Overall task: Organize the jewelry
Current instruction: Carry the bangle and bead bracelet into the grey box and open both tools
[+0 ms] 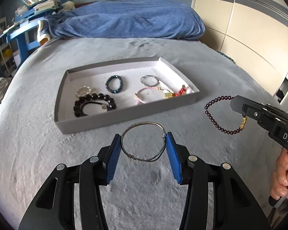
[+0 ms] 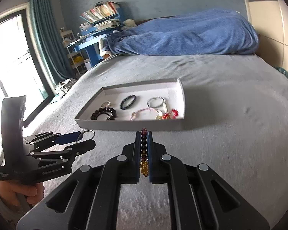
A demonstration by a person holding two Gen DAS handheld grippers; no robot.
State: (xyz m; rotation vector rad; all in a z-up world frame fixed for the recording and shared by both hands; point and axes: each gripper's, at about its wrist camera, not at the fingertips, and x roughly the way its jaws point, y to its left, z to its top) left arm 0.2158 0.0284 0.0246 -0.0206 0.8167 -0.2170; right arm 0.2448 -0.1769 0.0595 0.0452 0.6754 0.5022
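Left gripper (image 1: 144, 143): jaws narrowed on a thin silver wire bangle (image 1: 143, 141), held above the grey bedspread (image 1: 38, 153), just short of the tray (image 1: 124, 118).
Right gripper (image 2: 144, 149): pinches a dark garnet bead bracelet (image 2: 143, 145) with a gold charm, edge-on between the pads.
Tray: grey, shallow, holding several bracelets.

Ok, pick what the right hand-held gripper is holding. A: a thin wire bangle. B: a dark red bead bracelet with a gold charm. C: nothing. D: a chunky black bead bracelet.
B: the right hand-held gripper is shut on the dark red bead bracelet, gold charm included; the wire bangle sits in the left hand-held gripper.
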